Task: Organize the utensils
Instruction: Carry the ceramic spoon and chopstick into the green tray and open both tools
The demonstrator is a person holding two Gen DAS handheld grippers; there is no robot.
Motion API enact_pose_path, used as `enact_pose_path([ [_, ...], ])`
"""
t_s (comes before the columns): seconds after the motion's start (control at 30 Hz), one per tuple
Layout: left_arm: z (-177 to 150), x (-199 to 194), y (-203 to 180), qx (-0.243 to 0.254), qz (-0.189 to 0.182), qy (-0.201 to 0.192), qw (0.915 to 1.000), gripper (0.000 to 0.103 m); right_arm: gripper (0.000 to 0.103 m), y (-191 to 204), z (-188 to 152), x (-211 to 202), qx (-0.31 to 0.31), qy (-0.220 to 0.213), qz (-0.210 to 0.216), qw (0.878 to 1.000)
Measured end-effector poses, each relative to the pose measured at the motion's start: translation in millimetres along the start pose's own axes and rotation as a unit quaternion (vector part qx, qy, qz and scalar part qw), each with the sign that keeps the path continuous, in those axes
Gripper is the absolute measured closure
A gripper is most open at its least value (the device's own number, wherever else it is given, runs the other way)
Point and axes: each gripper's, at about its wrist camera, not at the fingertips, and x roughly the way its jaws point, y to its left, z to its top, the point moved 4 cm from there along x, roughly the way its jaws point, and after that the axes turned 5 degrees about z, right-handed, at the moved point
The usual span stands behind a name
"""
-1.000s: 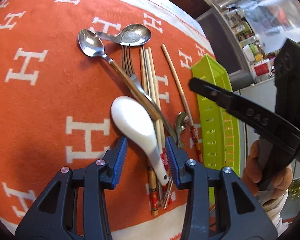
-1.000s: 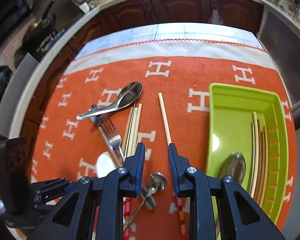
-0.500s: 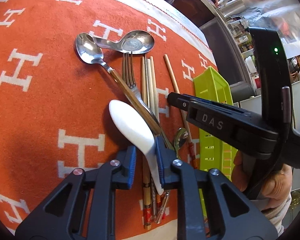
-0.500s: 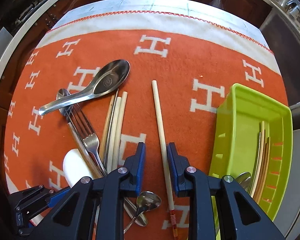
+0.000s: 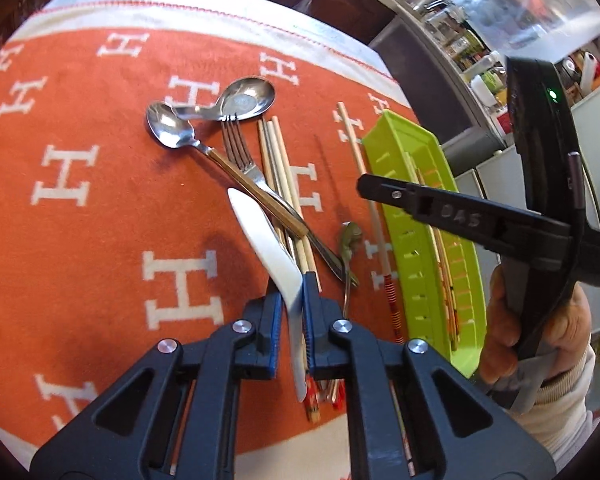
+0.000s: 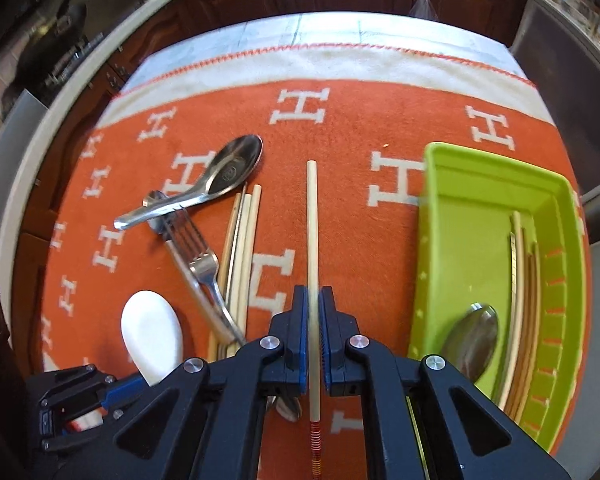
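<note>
Left tongs (image 5: pixel 291 308) closing on the white spoon (image 5: pixel 260 236), pads pressing its handle; bowl end tipped up off the orange cloth (image 5: pixel 100 208). Right tongs (image 6: pixel 313 320) clamped on the lone chopstick (image 6: pixel 312 232), which runs straight away from the tongs along their pointing line, red-banded end toward the camera.

Green tray (image 6: pixel 480 200) sits on the cloth to the right of the right tongs, long axis roughly parallel to the chopstick, so the coming move looks like a sideways carry to the right with little turning. Right hand (image 5: pixel 540 328) is nearer the tray; the white spoon has to cross the rest of the pile to get there.

Right wrist view shows inside the tray: a metal spoon (image 6: pixel 472 336) and several chopsticks along its right wall. Left wrist view only gets the tray edge-on, but shows the small spoon (image 5: pixel 350 240) between fork (image 5: pixel 240 156) and chopstick, mostly hidden under the right tongs otherwise. Wood-handled spoon (image 5: pixel 172 128), steel soup spoon (image 5: pixel 244 98), chopstick bundle (image 5: pixel 278 168) not yet sorted.
</note>
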Motion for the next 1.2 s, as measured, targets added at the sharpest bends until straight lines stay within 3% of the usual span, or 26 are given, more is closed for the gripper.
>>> enact_pose_path([
  [0.27,-7,-52,-36,0.059,-0.007,-0.03,0.9978,0.096,0.098,-10,-36,-93,0.019,-0.073,0.066,0.995],
  [0.67,0,-88,-140,0.136,-0.033,-0.044,0.9892,0.096,0.098,-78,-80,-225,0.05,-0.168,0.021,0.984],
  [0.97,9,-77,-201,0.152,-0.015,-0.046,0.9872,0.096,0.098,-117,-91,-277,0.062,-0.204,-0.009,0.977],
  [1.2,11,-36,-209,0.156,0.034,-0.037,0.9864,0.096,0.098,-134,-80,-268,0.07,-0.191,-0.013,0.979],
])
